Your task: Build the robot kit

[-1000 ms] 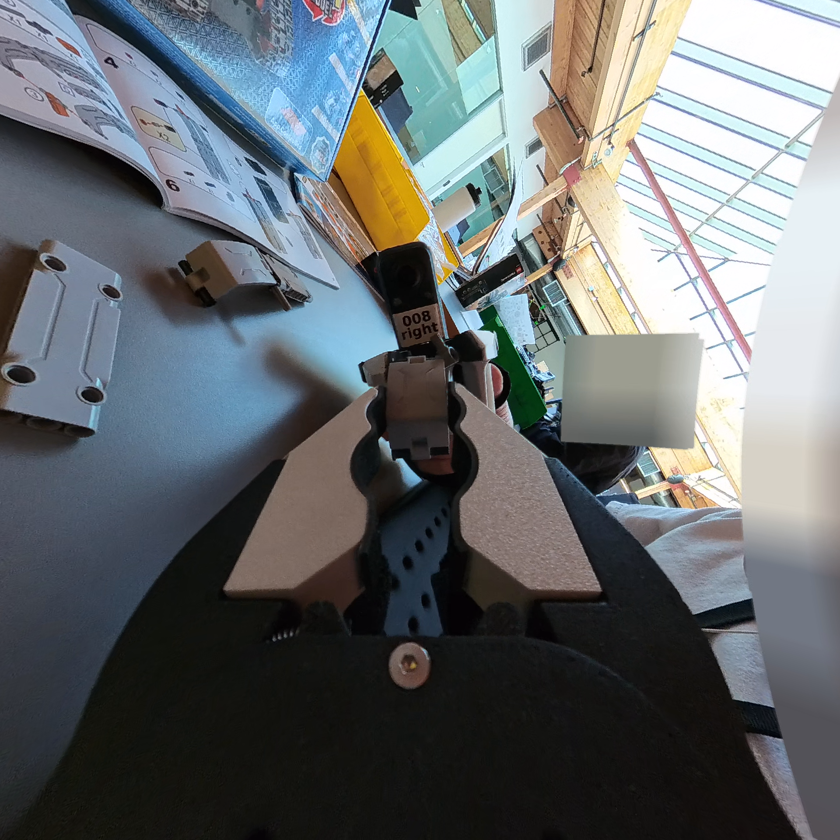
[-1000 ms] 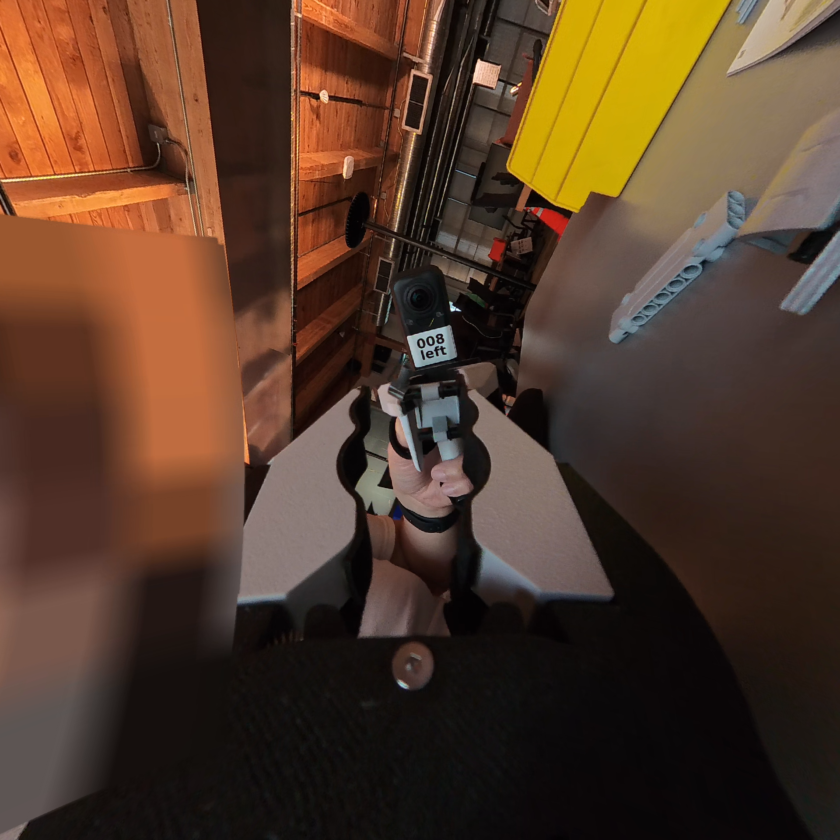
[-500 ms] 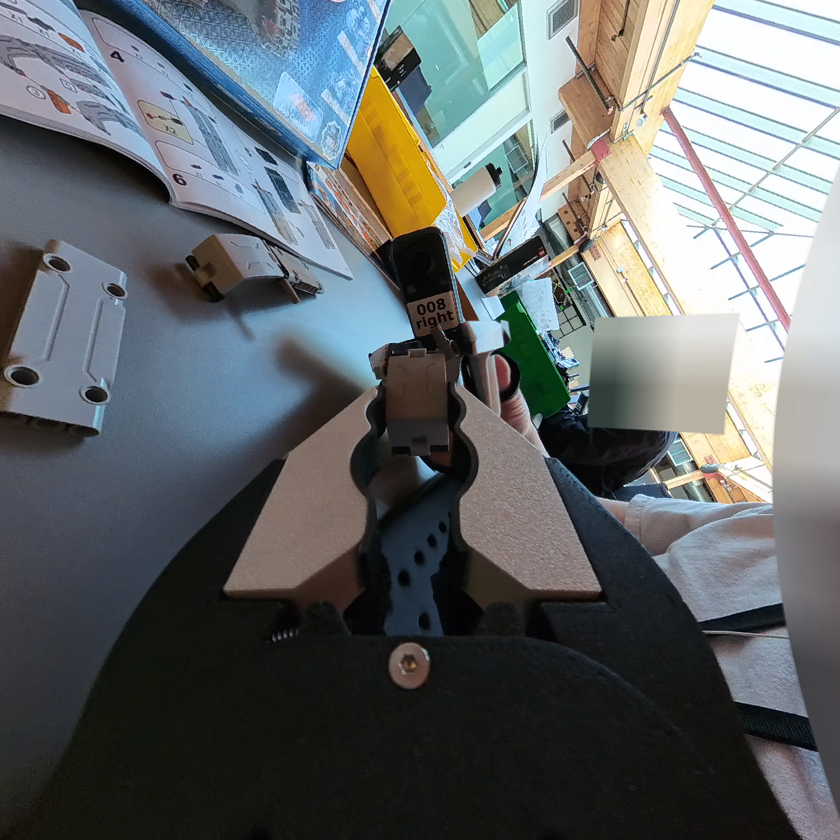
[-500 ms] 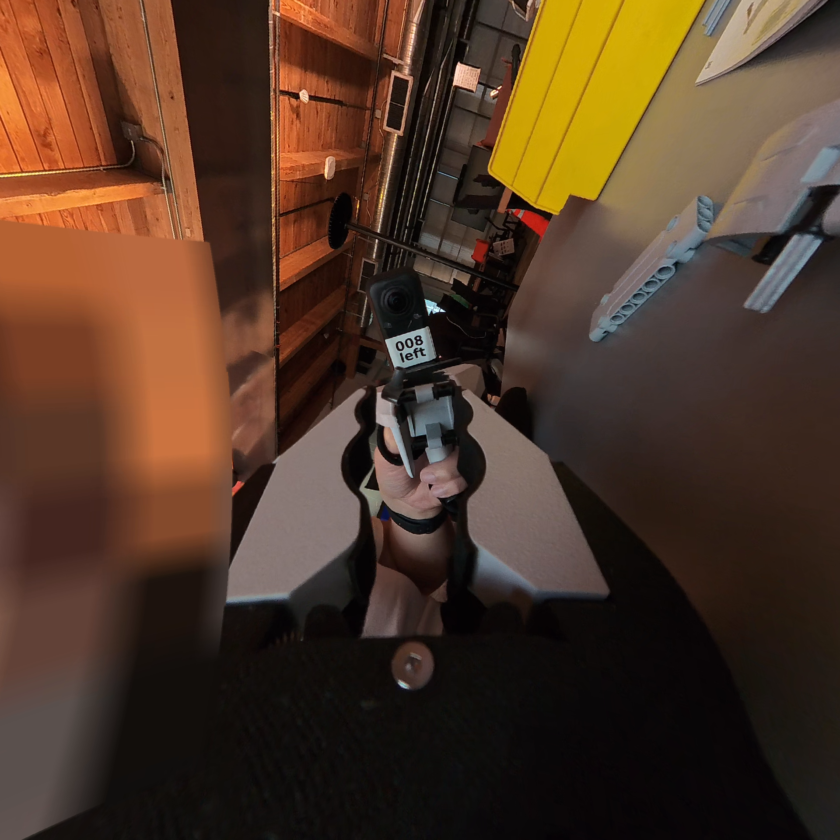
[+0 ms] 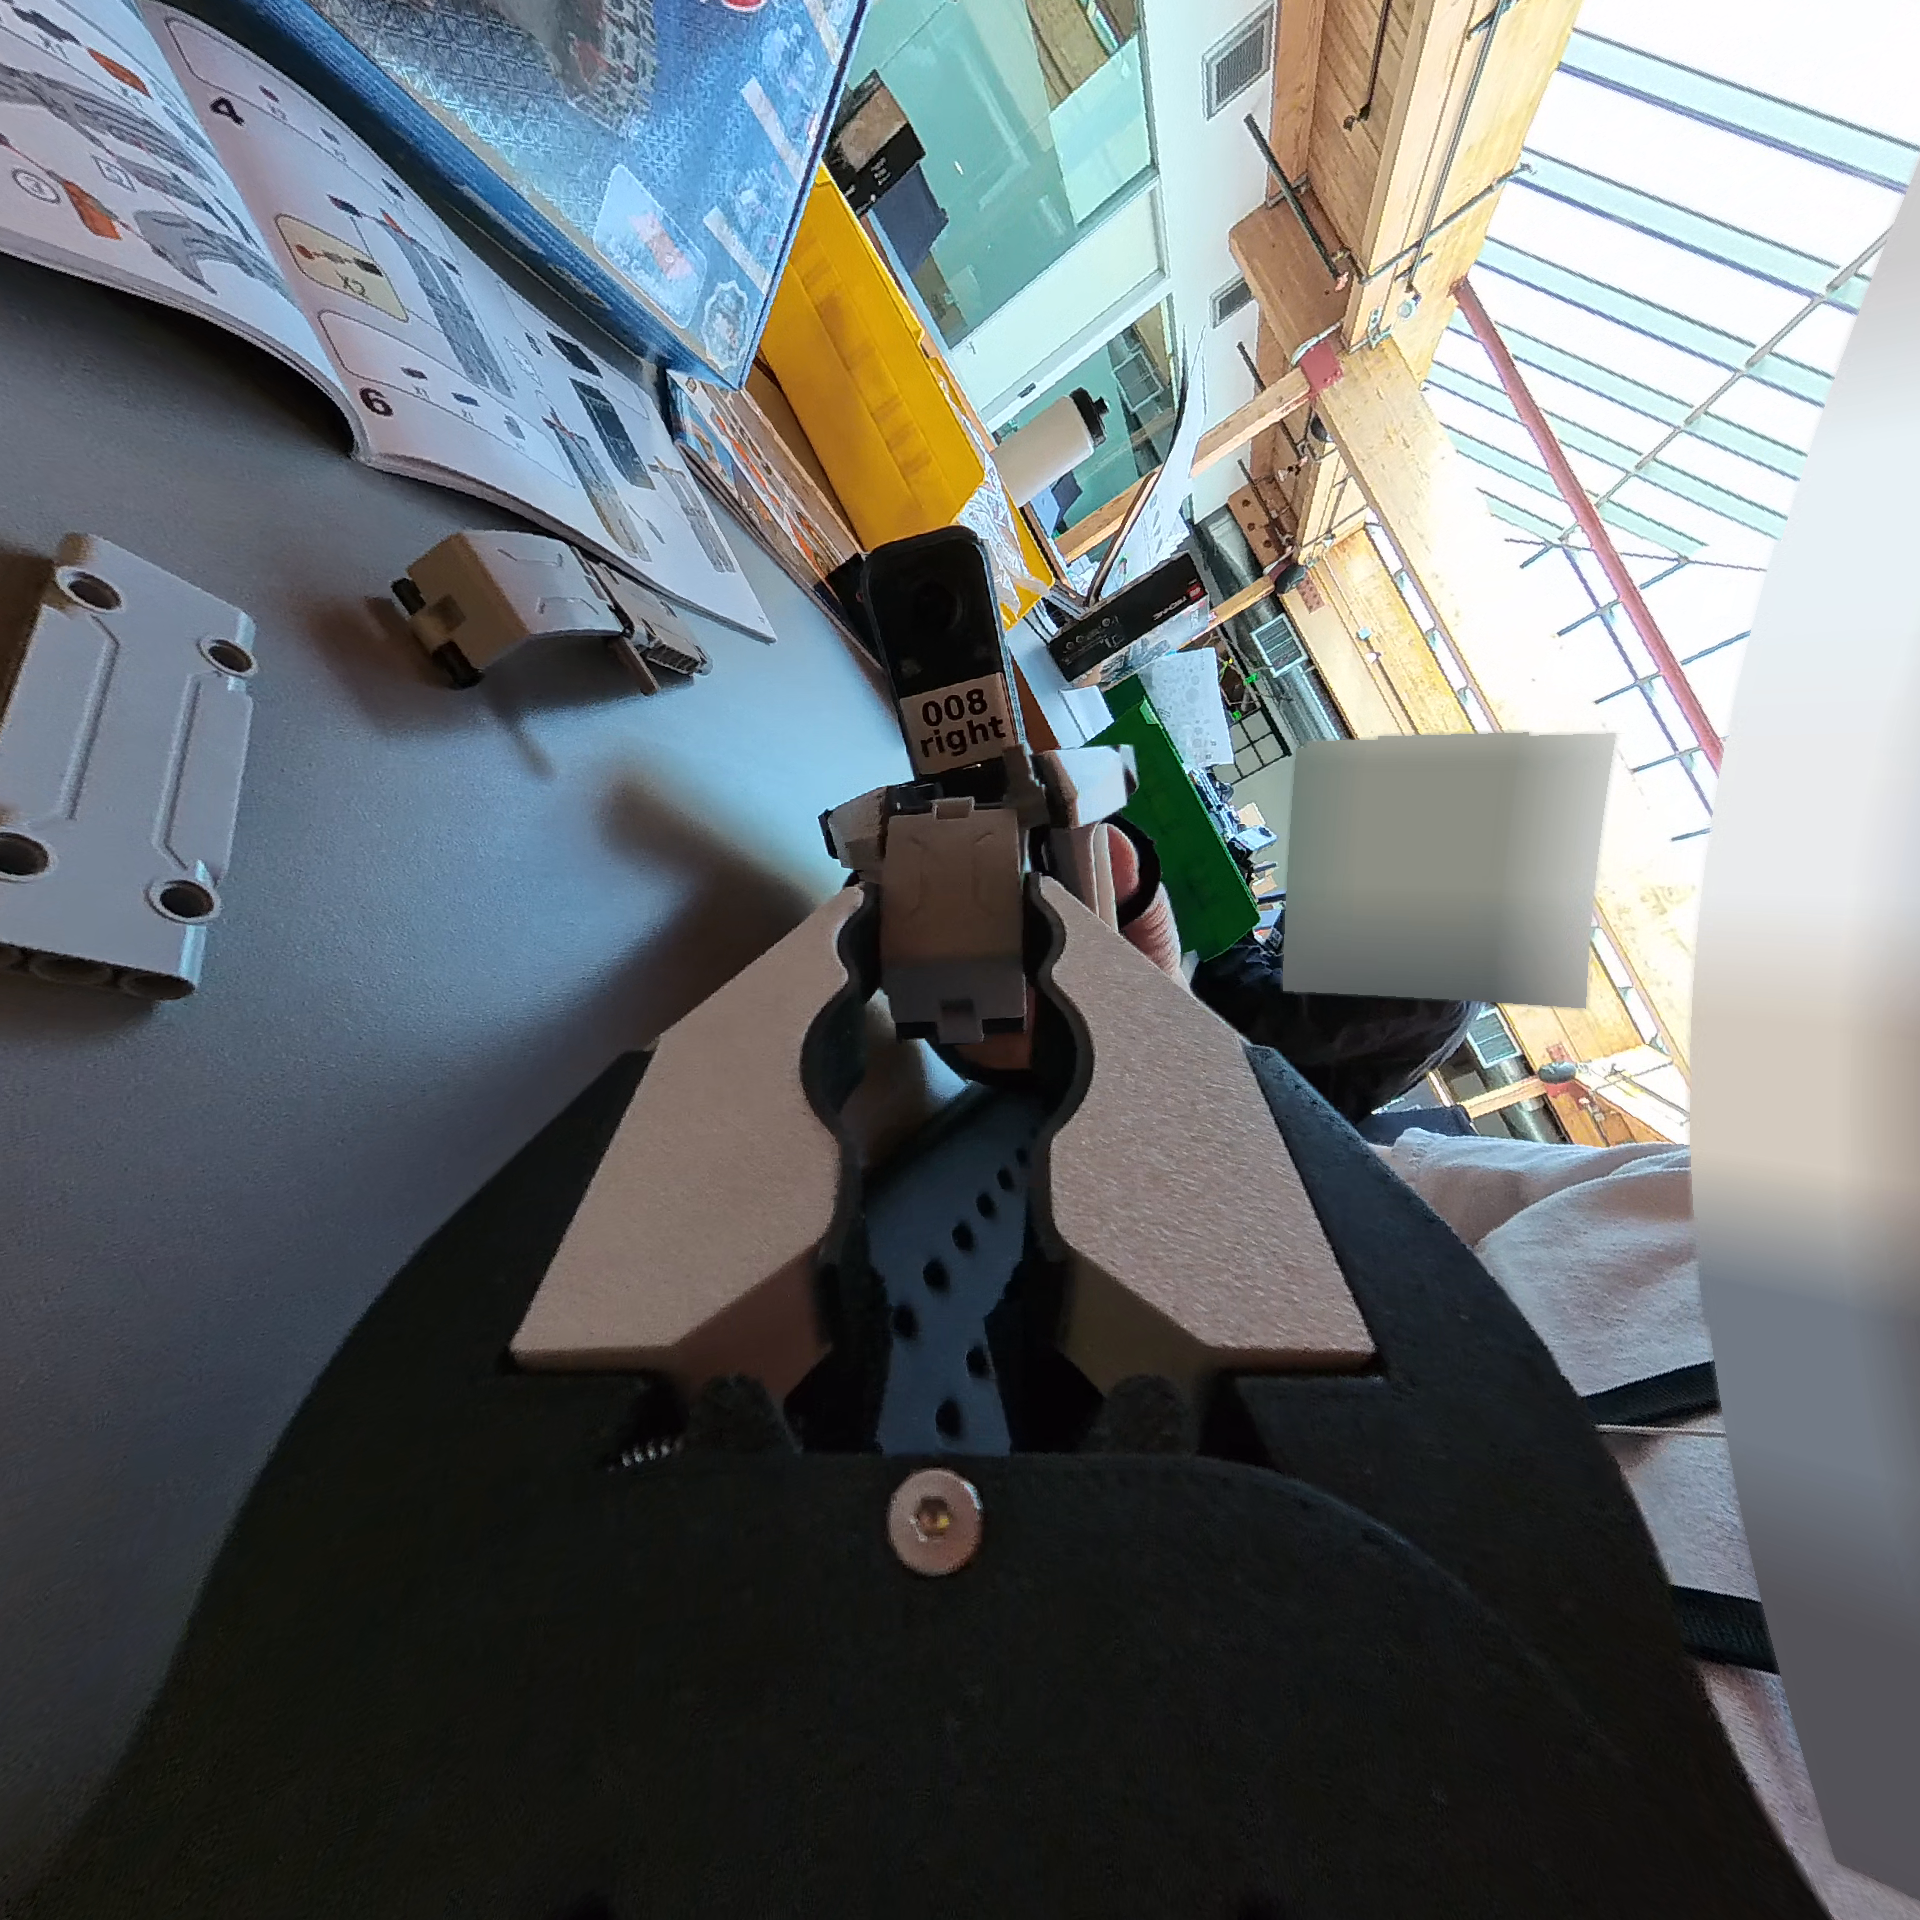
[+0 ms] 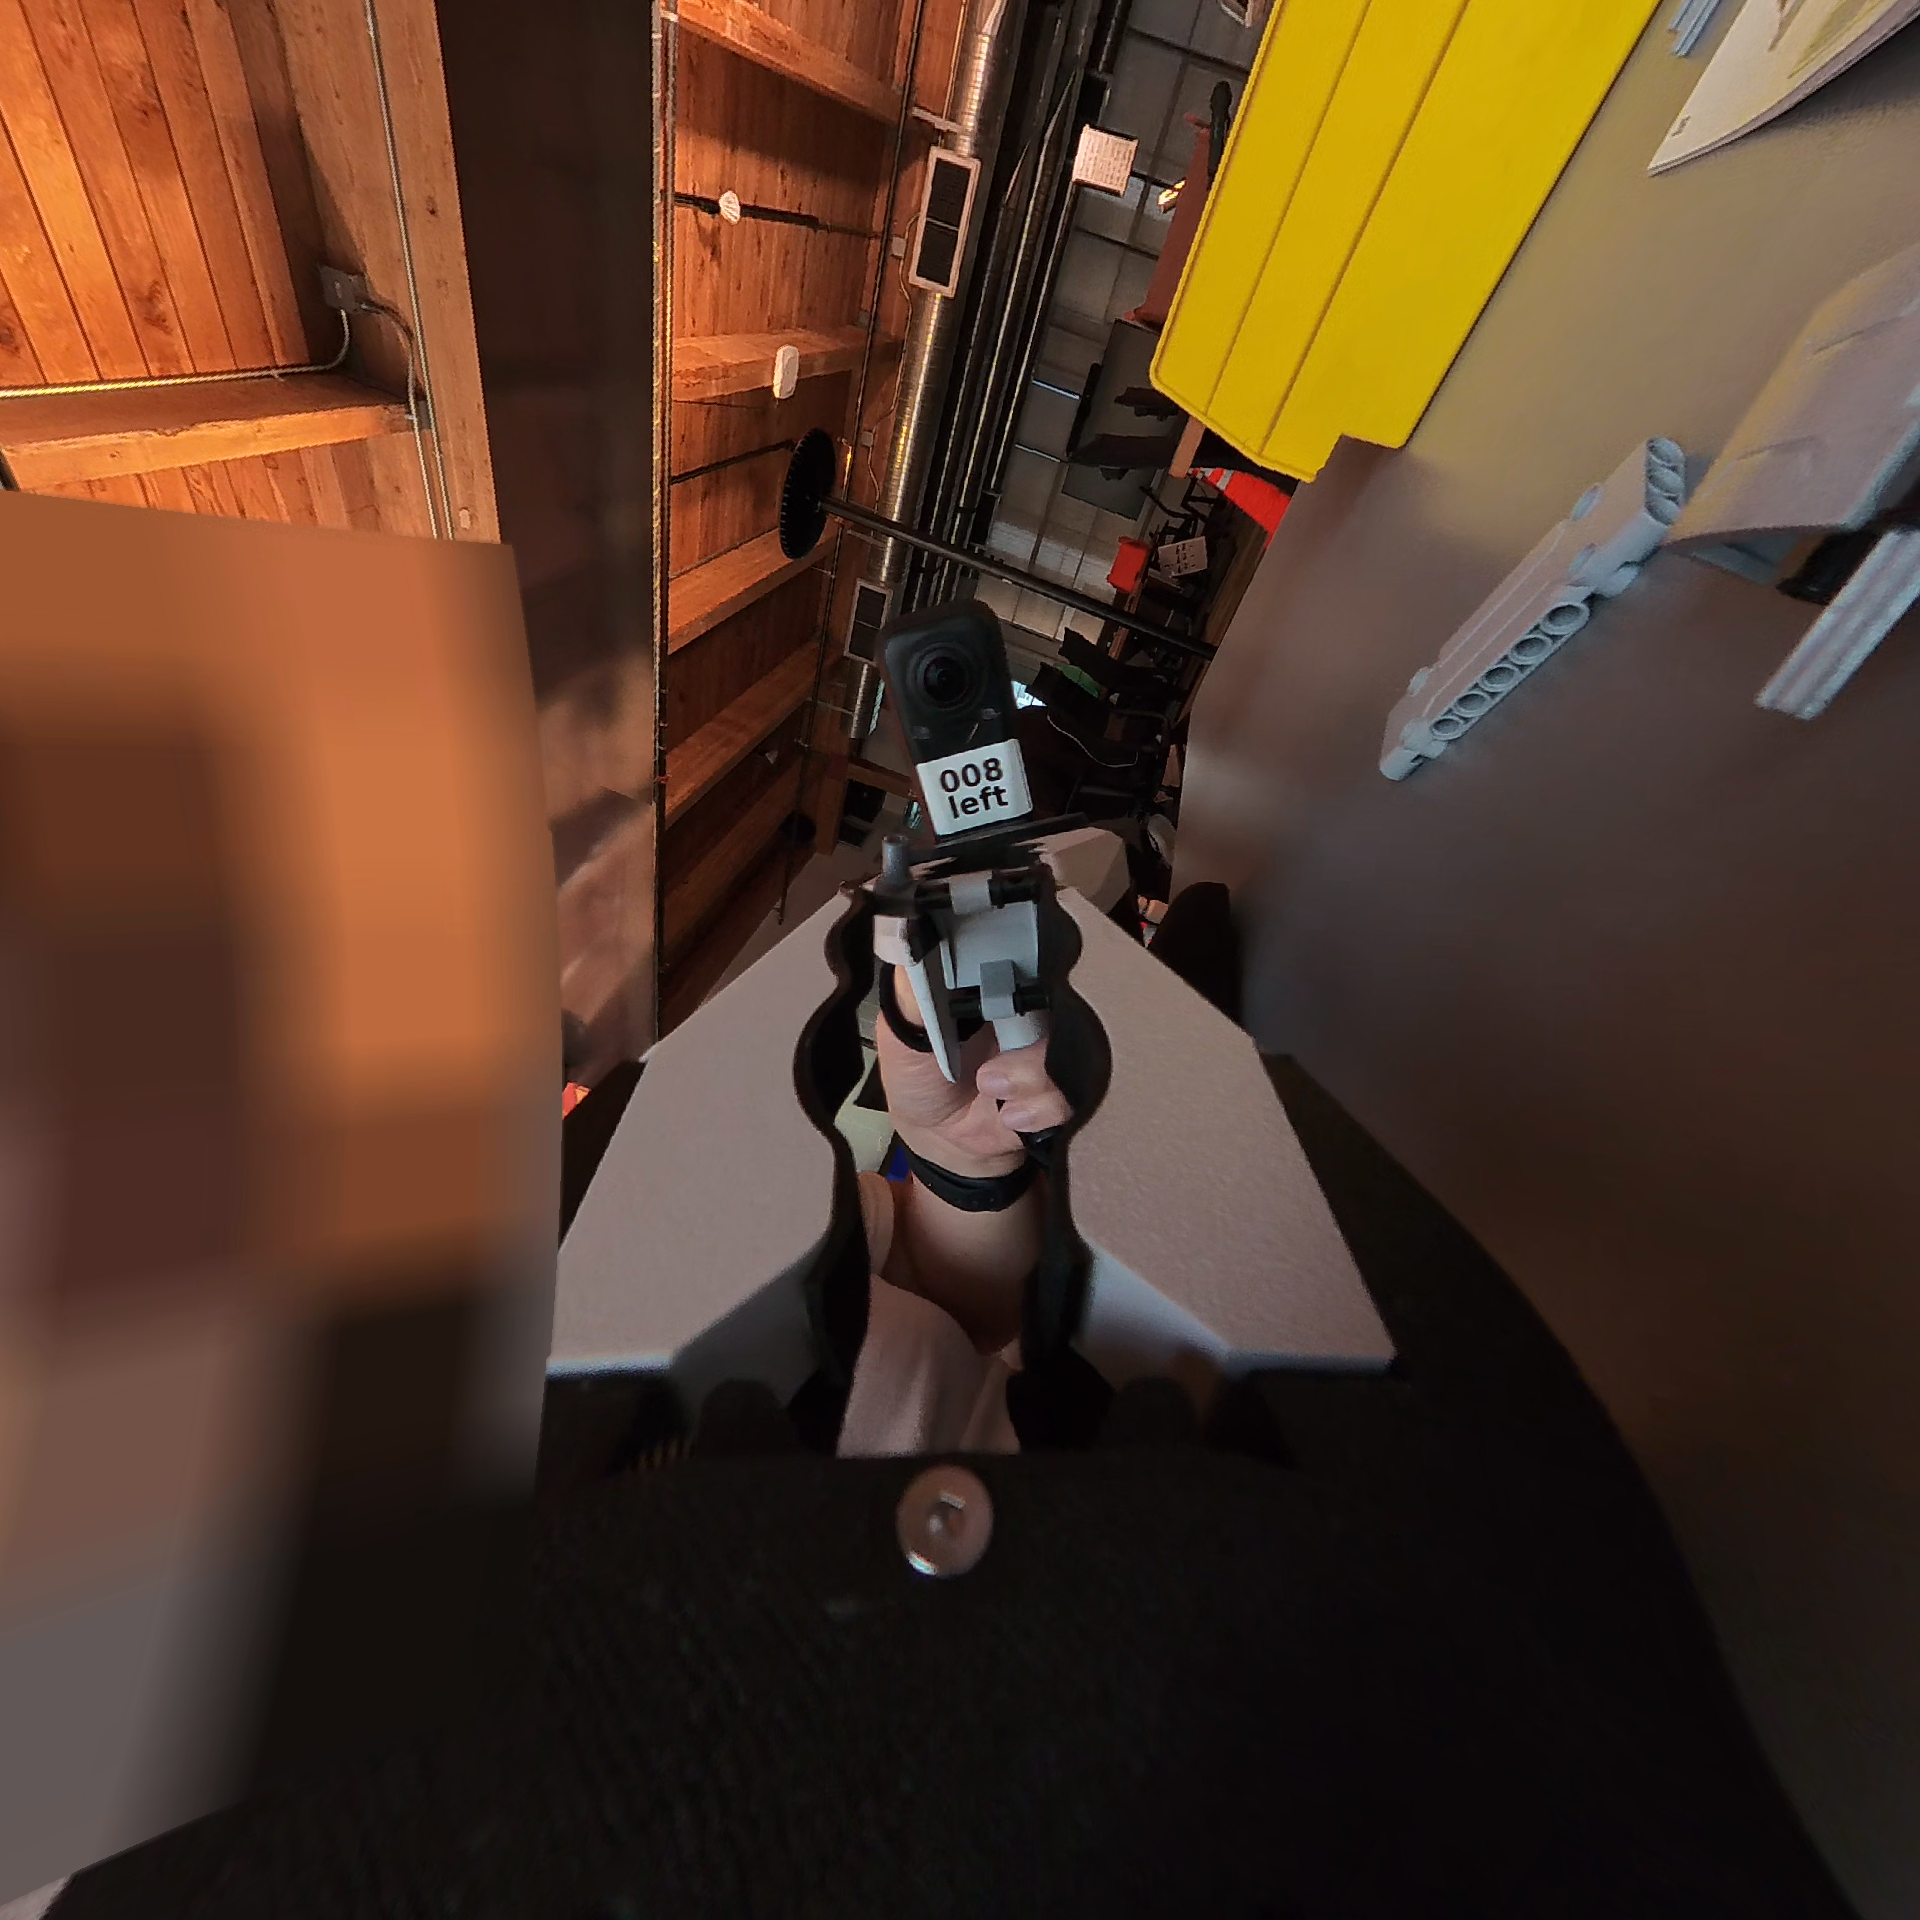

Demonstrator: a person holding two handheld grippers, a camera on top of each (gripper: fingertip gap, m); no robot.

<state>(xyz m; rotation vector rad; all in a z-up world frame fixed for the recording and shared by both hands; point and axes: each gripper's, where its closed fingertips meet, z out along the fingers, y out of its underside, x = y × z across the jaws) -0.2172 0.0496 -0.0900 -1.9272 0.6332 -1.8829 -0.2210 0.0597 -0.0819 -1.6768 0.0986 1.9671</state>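
A large, bright workshop or maker space. Timber beams (image 5: 1382,343) and a glass skylight roof (image 5: 1683,239) rise overhead, with wood-panelled walls (image 6: 187,208) and exposed metal ducts (image 6: 935,343). A grey worktable (image 5: 416,987) holds an open building-instruction booklet (image 5: 343,281), a toy set box (image 5: 623,135) and loose grey plastic construction parts (image 5: 114,769).

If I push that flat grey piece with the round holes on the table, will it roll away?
Probably not: the flat grey panel lies flat on the table, so it would likely slide. It looks like hard, stiff plastic, probably light.
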